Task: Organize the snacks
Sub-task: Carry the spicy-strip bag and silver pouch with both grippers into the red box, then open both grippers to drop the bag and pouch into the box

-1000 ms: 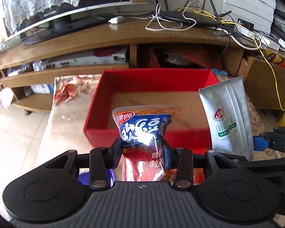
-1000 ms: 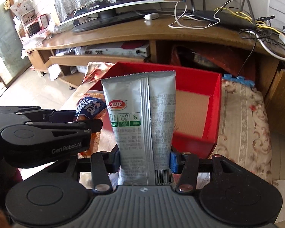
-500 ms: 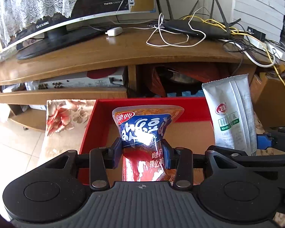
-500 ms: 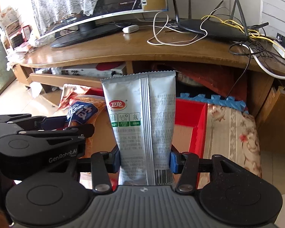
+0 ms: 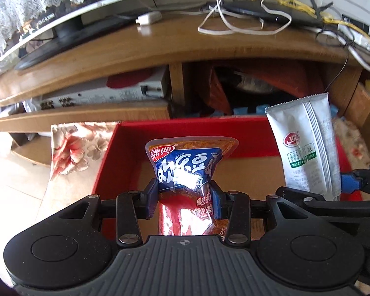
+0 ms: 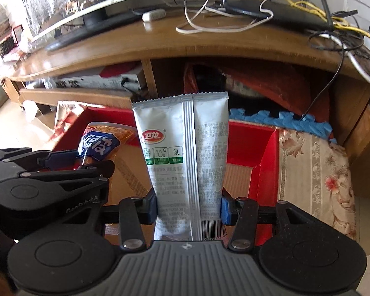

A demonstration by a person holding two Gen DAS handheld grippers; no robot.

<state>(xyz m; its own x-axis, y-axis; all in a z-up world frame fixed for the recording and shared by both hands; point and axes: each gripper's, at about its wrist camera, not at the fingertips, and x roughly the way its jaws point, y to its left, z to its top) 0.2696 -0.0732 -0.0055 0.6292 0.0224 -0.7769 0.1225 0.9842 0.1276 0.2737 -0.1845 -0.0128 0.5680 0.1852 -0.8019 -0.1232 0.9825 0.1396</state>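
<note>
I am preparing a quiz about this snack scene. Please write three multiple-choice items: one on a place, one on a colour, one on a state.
1. Where is the silver pack?
A. flat in the box
B. upright in the right tongs
C. on the wooden shelf

2. What colour are the walls of the box?
A. red
B. green
C. white

3. How do the left tongs stand?
A. wide open, nothing held
B. shut with nothing between
C. shut on the blue-and-orange bag

Answers:
1 B: the right pads press on both sides of the silver pack, which stands up above the box.
2 A: the box has red walls around a brown floor.
3 C: the blue-and-orange bag is pinched at its waist between the left pads.
</note>
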